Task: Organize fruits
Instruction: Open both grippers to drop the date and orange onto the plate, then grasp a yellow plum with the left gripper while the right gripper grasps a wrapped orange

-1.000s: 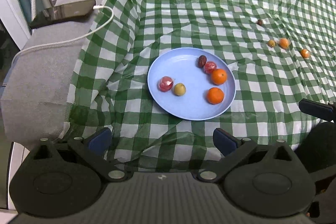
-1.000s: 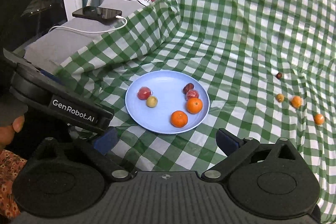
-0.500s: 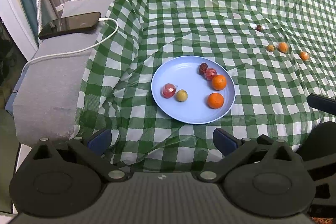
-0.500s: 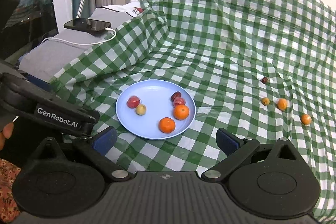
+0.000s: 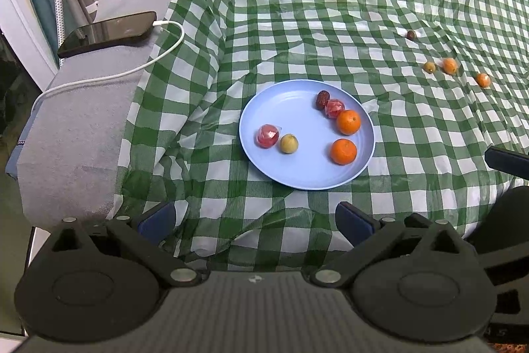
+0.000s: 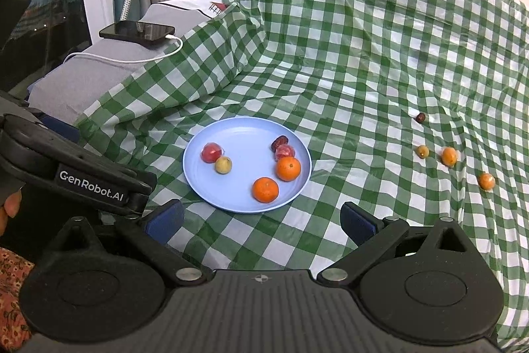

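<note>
Fruits point(image 6: 288, 168) mostly sit on the blue plate point(image 6: 198, 184) ahead of both empty, spread-fingered grippers; four strays point(image 6: 449, 155) lie beyond the right gripper point(image 6: 261, 220). Next, I judge, reach right for one.

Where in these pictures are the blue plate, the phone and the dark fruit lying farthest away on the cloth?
blue plate point(image 6: 238, 134): right wrist view, bare middle.
phone point(image 6: 137, 30): right wrist view, screen.
dark fruit point(image 6: 420, 117): right wrist view, its middle.

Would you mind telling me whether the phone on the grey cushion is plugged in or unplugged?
Plugged in. A white cable runs into the end of the phone and trails across the grey cushion.
</note>
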